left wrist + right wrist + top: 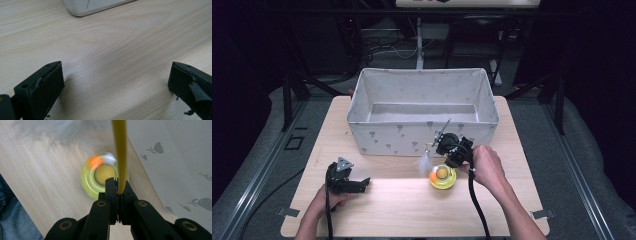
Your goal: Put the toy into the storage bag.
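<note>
Big grey fabric storage box [422, 107] sits at the back of the light wood bench [387, 205]. Just in front, a round yellow spinning toy [442, 177]. The right hand-held gripper [117, 187] pinches a thin yellow stick [120, 150] above it; the left hand-held gripper [115, 82] rests spread wide, holding nothing.

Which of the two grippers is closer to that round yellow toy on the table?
Right. The right gripper hangs just above the round yellow toy, gripping a thin yellow stick; the left gripper rests far off, open.
</note>
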`<state>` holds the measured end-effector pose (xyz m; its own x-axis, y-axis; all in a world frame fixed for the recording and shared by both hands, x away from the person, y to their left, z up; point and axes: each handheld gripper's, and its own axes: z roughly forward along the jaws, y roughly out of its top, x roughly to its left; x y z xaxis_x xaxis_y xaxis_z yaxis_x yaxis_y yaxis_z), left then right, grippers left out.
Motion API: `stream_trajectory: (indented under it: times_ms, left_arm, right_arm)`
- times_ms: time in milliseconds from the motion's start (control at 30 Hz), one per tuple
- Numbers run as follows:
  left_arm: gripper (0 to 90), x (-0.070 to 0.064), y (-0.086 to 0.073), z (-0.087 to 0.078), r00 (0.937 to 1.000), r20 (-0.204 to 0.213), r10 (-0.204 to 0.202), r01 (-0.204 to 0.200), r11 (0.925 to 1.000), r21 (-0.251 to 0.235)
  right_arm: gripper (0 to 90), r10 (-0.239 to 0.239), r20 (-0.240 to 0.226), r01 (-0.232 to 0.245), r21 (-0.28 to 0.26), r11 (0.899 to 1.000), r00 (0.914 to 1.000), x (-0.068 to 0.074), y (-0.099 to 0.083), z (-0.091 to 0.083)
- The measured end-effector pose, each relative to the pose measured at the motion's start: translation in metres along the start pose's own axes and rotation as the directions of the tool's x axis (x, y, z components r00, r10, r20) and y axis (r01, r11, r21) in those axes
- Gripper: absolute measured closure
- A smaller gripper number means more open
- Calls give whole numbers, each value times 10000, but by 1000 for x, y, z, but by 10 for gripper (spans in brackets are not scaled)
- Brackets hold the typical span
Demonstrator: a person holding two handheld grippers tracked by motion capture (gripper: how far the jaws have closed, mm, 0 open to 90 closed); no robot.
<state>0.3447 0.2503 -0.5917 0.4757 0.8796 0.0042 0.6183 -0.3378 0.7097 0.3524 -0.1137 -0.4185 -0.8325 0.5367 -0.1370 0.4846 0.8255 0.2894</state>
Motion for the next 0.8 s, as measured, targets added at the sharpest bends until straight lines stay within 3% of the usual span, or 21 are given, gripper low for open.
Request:
stream_trajectory:
  times_ms: [800]
  left_arm:
    - [3, 0, 0, 0, 10000, 0, -14, 14, 10000, -4]
  right_arm:
    - [884, 94, 496, -82, -241, 9997, 9987, -4, 3, -37]
